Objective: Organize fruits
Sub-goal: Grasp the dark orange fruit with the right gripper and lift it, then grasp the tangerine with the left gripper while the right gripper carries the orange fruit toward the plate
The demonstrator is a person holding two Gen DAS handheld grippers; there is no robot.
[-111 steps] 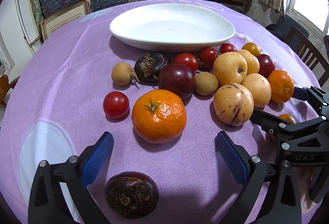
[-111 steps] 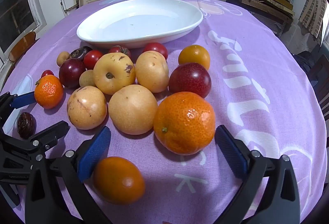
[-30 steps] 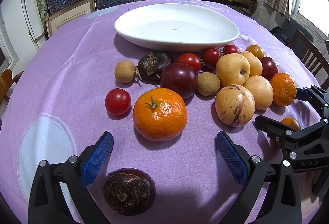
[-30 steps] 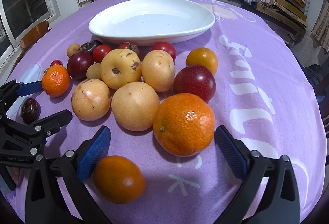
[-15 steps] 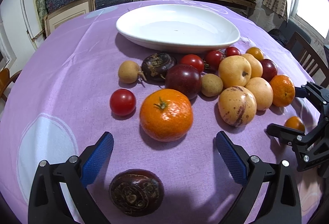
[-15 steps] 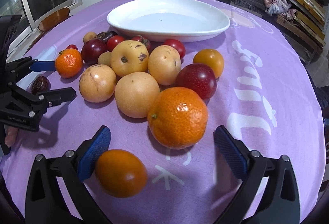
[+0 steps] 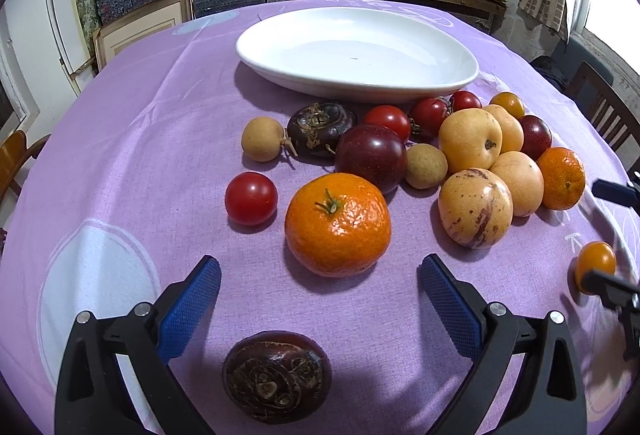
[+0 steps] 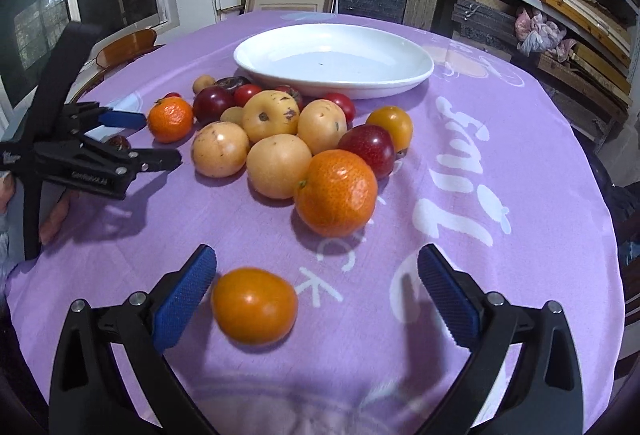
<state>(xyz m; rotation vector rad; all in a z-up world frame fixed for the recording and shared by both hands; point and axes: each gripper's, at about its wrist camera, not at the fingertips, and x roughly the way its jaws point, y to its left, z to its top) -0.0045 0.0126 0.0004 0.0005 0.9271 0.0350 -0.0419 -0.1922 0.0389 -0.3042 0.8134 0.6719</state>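
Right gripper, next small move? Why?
Probably slide the right gripper a little toward its left pad, then close. Its jaws are open, have just been closing slightly, and the small orange tomato lies off-centre between them, close beside the left pad, not gripped. The white plate holds no fruit.
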